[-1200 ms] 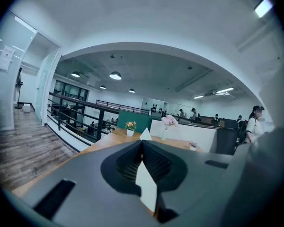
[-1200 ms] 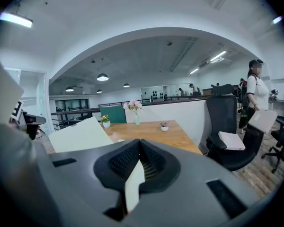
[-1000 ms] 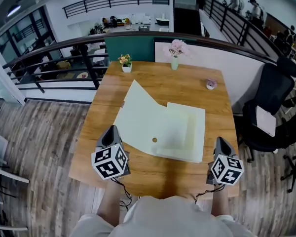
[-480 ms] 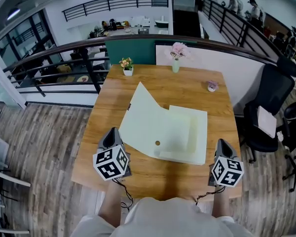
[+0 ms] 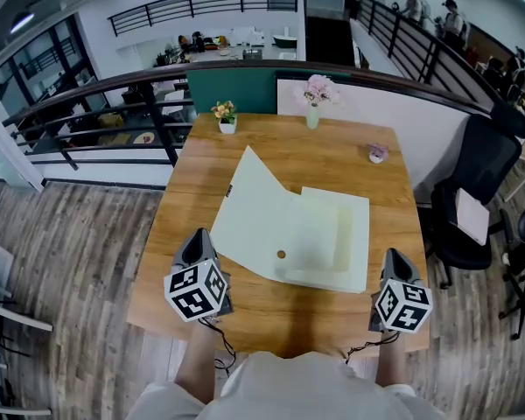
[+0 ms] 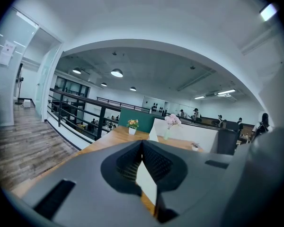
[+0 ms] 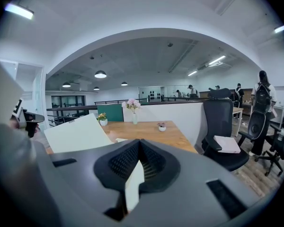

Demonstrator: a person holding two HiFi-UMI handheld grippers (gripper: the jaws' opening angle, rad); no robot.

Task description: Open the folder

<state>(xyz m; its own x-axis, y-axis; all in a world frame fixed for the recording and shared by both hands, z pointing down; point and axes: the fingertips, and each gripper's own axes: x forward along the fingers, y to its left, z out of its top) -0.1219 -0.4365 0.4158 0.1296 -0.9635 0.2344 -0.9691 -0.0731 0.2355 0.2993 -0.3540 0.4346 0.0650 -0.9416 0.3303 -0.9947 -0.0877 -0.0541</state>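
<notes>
A pale yellow-green folder (image 5: 289,226) lies open in the middle of the wooden table (image 5: 192,173). Its left cover (image 5: 249,191) stands tilted up and its right half lies flat with sheets in it. A small round snap (image 5: 281,254) shows near its front edge. My left gripper (image 5: 197,233) hovers at the table's front left, short of the folder, shut and empty. At the front right, my right gripper (image 5: 393,254) is also shut on nothing. The raised cover (image 7: 78,134) shows in the right gripper view, to the left of the closed jaws (image 7: 139,143). In the left gripper view the jaws (image 6: 142,143) meet.
A vase of pink flowers (image 5: 312,94), a small pot of yellow flowers (image 5: 224,116) and a tiny pot (image 5: 377,152) stand along the table's far side. A black office chair (image 5: 477,191) is to the right. A dark railing (image 5: 149,103) runs behind.
</notes>
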